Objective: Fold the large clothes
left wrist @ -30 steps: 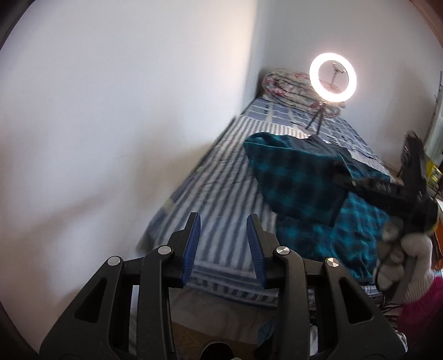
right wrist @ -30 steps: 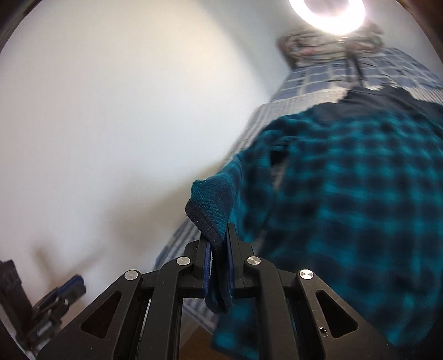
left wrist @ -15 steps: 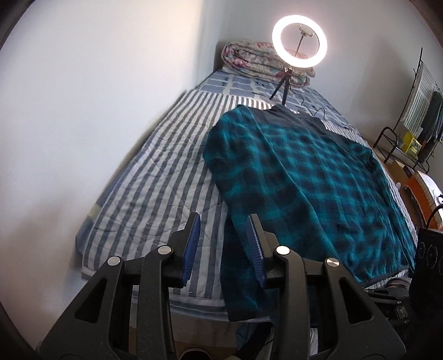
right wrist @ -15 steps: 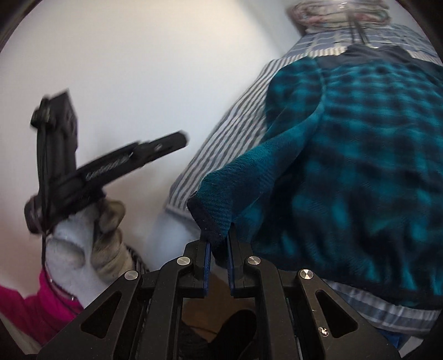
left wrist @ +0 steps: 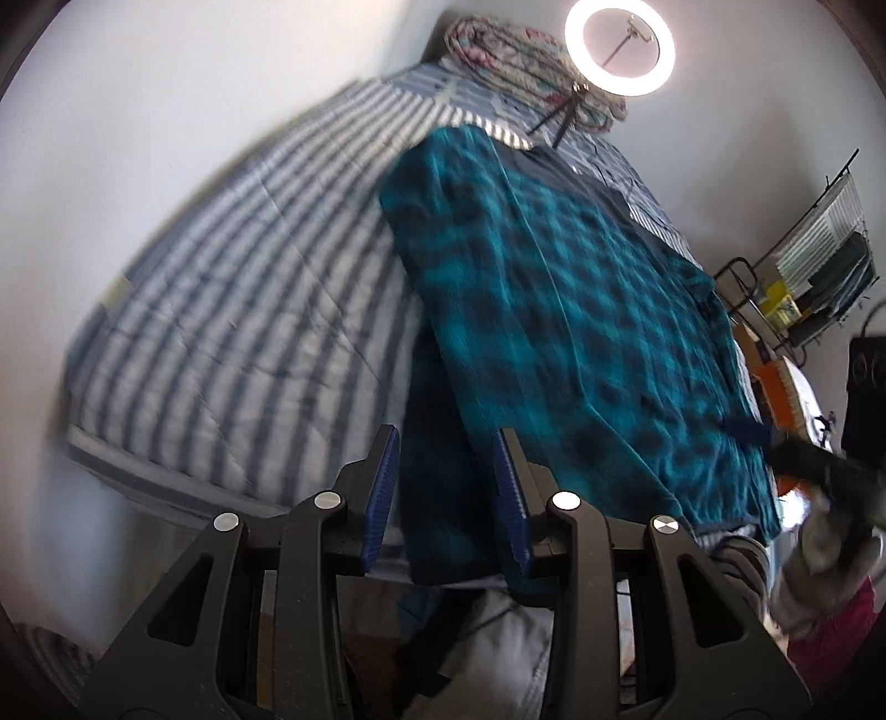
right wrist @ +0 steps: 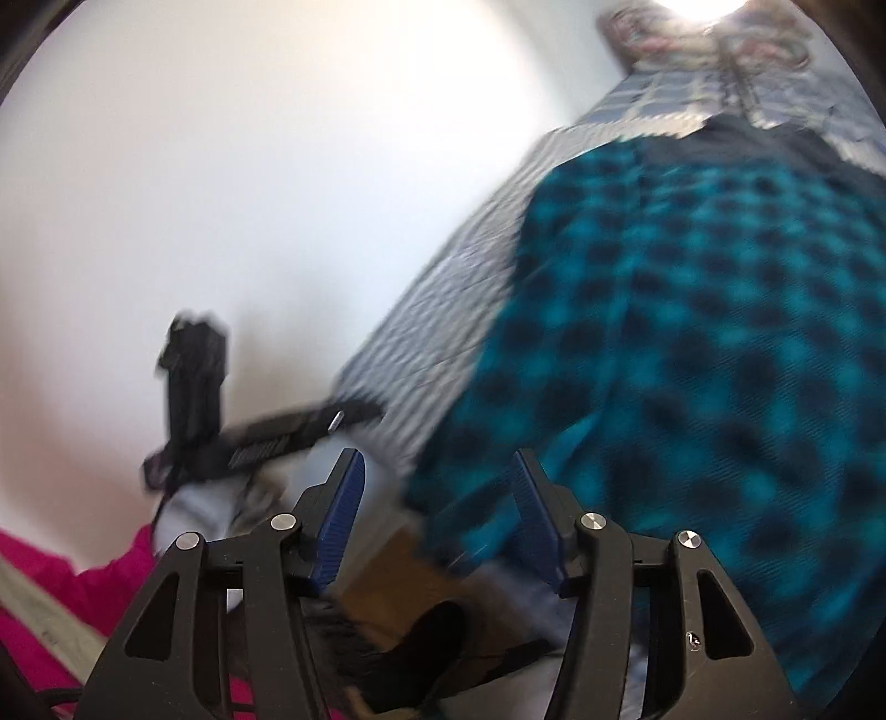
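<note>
gaping wide above the foot of the bed, the left hand-held gripper [left wrist: 446,493] held nothing, its blue pads parted with the hanging hem of the teal plaid shirt [left wrist: 576,310] seen between them; whether a pad brushed the cloth could not be told. the right hand-held gripper [right wrist: 437,518] was spread just as wide and empty, the shirt's near corner blurred between its fingers. the shirt lay spread flat along the right side of the bed [left wrist: 232,288], its lower edge draped over the end of the mattress. the bed wore a blue-and-white striped cover and stood against a plain white wall [left wrist: 166,94]. at the far end a rolled floral quilt [left wrist: 515,61] lay behind a lit ring light [left wrist: 619,47] on a small tripod. a wire rack [left wrist: 825,260] with hanging cloths stood at the right.
</note>
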A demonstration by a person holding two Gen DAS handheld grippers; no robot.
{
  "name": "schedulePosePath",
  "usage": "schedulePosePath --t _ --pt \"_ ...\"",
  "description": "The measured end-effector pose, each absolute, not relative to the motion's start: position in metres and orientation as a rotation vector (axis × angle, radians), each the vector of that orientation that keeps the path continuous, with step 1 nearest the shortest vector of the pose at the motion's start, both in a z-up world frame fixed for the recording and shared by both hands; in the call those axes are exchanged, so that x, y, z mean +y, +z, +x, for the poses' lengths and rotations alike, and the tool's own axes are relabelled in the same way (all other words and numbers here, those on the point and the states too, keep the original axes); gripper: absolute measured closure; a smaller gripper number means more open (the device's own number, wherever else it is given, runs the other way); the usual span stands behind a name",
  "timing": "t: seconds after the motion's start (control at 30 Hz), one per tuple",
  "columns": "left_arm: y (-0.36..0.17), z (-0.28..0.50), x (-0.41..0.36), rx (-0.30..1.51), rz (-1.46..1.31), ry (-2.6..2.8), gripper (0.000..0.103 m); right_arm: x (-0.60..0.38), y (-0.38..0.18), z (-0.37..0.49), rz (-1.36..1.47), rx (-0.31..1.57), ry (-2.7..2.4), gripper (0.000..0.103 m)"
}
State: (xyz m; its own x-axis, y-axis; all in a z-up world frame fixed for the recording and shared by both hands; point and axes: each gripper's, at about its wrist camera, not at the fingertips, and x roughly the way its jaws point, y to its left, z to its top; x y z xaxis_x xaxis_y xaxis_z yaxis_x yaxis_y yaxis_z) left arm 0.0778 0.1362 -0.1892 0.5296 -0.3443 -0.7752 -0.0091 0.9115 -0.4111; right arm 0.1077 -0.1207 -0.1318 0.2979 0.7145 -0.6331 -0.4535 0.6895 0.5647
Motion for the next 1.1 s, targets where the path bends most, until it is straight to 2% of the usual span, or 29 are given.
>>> schedulePosePath --t 0.13,0.37,0.4,0.43,0.47,0.5,0.73,1.07,1.1 --pt "-0.213 0.082 0.116 1.078 -0.418 -0.264 0.068 -0.134 -0.142 0.146 0.303 1.032 0.688 0.048" --pt "-0.217 0.078 0.098 1.093 -0.394 -0.292 0.068 -0.105 -0.225 0.189 0.311 1.313 0.663 0.049" --pt "-0.214 0.077 0.099 1.085 -0.389 -0.286 0.068 -0.099 -0.233 0.191 0.309 1.332 0.667 0.059" --pt "-0.212 0.076 0.101 1.08 -0.388 -0.281 0.068 -0.092 -0.241 0.191 0.314 1.35 0.679 0.082" --pt "-0.209 0.075 0.103 1.074 -0.389 -0.271 0.068 -0.087 -0.246 0.191 0.324 1.36 0.687 0.095" --pt "-0.207 0.075 0.107 1.068 -0.393 -0.261 0.068 -0.085 -0.247 0.191 0.334 1.364 0.69 0.099" --pt "-0.212 0.075 0.119 1.086 -0.445 -0.258 0.068 -0.124 -0.21 0.185 0.374 1.193 0.602 0.1" --pt "-0.234 0.083 0.086 1.168 -0.406 -0.3 0.068 -0.15 -0.222 0.187 0.407 1.225 0.566 0.1" --pt "-0.235 0.083 0.086 1.172 -0.407 -0.299 0.068 -0.149 -0.224 0.189 0.424 1.228 0.581 0.097"
